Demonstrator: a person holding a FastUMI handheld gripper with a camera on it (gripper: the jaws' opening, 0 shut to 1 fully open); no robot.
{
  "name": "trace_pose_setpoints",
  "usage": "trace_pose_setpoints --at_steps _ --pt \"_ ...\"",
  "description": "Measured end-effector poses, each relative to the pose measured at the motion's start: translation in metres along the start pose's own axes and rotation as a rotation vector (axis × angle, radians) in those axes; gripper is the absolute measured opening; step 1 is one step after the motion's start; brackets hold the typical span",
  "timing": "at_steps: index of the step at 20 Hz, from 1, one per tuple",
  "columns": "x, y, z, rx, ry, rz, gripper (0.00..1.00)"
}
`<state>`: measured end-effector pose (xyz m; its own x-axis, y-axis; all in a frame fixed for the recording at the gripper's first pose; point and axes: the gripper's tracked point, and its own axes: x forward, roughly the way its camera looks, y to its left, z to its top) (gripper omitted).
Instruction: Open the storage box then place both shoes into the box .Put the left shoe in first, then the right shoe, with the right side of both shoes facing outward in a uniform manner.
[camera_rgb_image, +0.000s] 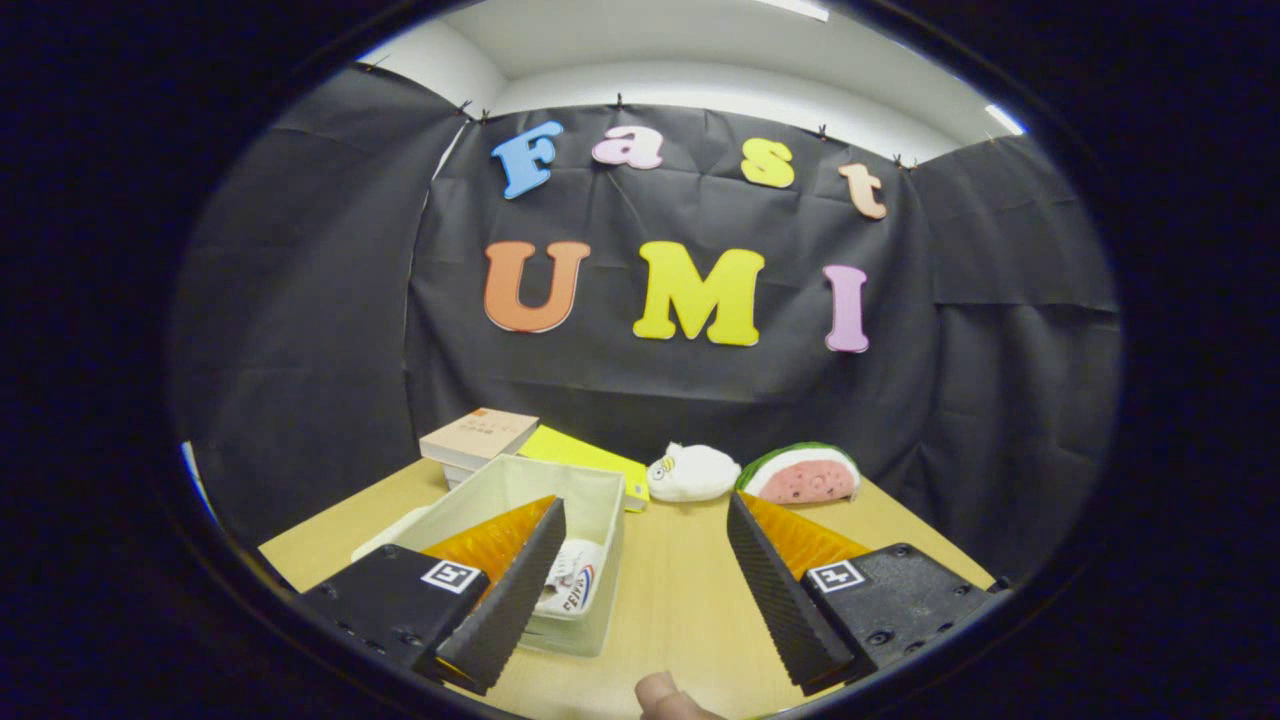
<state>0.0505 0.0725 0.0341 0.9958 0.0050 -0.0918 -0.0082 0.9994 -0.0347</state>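
- The hand-held gripper (646, 515) is hovering over the table (680, 600) with its two fingers spread wide apart, and nothing is sitting between them but bare wood.
- The storage box (590, 520) is resting on the table, partly hidden behind the left finger (510, 590), and its top is standing open.
- A shoe (572, 588) is lying inside the box, showing just past the inner edge of the left finger; which shoe it is and which side is facing outward cannot be told.
- A pale flat piece (385, 535), possibly the lid, is lying on the table touching the box's far-left side.
- A stack of books (478, 440) is sitting beyond the box near the black cloth wall, with a yellow folder (585, 455) lying just beside it.
- A white plush toy (692, 472) is sitting beyond the fingers, roughly in line with the gap between them.
- A watermelon-slice plush (803, 474) is lying just beside the white toy, beyond the right finger (775, 580).
- A person's fingertip (662, 695) is showing at the near edge of the table, between the bases of the two fingers.
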Motion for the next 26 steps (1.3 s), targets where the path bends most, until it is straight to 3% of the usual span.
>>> trace_pose_setpoints --at_steps 8,19,26 --pt "-0.029 -0.069 0.006 0.087 -0.024 -0.017 1.00" --pt "-0.031 -0.151 0.000 0.055 -0.081 -0.061 1.00" --pt "-0.021 -0.168 -0.012 0.080 -0.070 -0.065 1.00"
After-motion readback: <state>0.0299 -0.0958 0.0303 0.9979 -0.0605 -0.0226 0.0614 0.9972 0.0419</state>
